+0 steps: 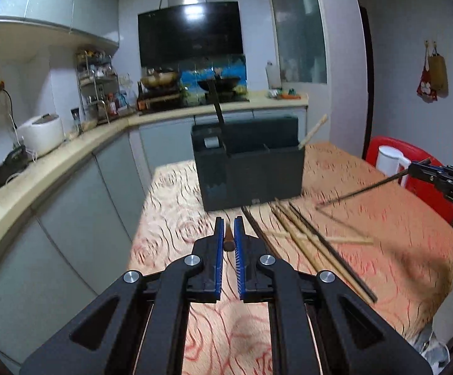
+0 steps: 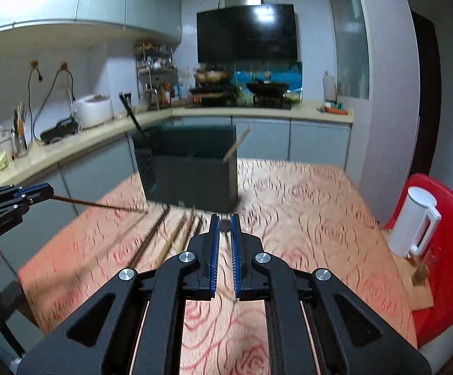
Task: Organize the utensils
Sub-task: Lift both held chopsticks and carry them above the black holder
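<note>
**Holding one chopstick in each gripper above the table**

Pinched between the blue pads of the left gripper (image 1: 229,228) is a reddish-brown chopstick (image 1: 228,240); the jaws stand narrow around it, and in the right wrist view the same stick (image 2: 101,204) runs from that gripper (image 2: 49,191) out over the tablecloth, its far end blurred. The right gripper (image 2: 225,222) likewise has its jaws drawn close on a dark chopstick, seen end-on as a round tip (image 2: 225,225) between the pads; in the left wrist view this stick (image 1: 364,189) slants down and leftward from the right gripper (image 1: 414,166) toward the table.

A black utensil holder (image 1: 251,175) stands upright on the table (image 1: 398,228), which is covered by a cloth with a red rose pattern. A dark utensil handle (image 1: 217,109) rises from the holder's left compartment, and a pale wooden chopstick (image 1: 314,131) leans out of its right end.

Several loose chopsticks (image 1: 307,243), some pale and some dark, lie roughly parallel on the cloth just in front of the holder, between the two grippers; one pale stick (image 1: 348,239) lies crosswise over them. Their exact number cannot be told because of blur.

Beside the table's right edge, a white jug (image 2: 417,222) stands on a red chair (image 2: 451,250).
</note>
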A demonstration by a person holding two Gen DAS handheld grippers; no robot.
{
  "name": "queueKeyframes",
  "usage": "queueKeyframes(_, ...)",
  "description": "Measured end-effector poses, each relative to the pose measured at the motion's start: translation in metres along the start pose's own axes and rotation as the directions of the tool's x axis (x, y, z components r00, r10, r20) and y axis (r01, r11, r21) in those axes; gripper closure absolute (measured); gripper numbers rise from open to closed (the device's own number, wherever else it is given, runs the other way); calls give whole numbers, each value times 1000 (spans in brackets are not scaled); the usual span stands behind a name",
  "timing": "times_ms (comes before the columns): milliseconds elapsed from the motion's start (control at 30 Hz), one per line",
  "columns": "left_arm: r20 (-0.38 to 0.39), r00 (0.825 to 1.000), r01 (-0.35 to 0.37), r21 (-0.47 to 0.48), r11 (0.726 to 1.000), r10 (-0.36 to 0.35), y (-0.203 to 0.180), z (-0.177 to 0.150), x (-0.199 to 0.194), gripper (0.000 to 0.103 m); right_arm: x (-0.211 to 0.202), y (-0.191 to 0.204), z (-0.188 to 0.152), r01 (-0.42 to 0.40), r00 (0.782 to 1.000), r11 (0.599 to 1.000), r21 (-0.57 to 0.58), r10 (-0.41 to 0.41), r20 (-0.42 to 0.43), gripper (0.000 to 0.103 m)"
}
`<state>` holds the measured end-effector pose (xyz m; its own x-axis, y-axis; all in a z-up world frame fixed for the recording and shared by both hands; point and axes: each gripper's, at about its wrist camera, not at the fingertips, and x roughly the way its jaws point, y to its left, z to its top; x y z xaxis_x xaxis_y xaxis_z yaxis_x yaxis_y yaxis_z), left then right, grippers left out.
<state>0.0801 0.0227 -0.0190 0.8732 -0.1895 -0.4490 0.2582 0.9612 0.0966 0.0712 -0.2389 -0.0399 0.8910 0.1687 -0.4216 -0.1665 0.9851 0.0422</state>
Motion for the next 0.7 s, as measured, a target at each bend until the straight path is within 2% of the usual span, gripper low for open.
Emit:
queueKeyframes(167,37,999,16,-30,999,-15,13,29,3,97,1,-2,25,-32,999,999,11,32,37,95)
queueKeyframes(400,66,998,17,-12,1000,-17,14,58,8,97,10,0,49,-57,997,998,19,56,50,95)
queueKeyframes(700,67,998,13,-5,1000,-13,13,77,18,97,26,-5,72,-66,997,997,37,64,38,95)
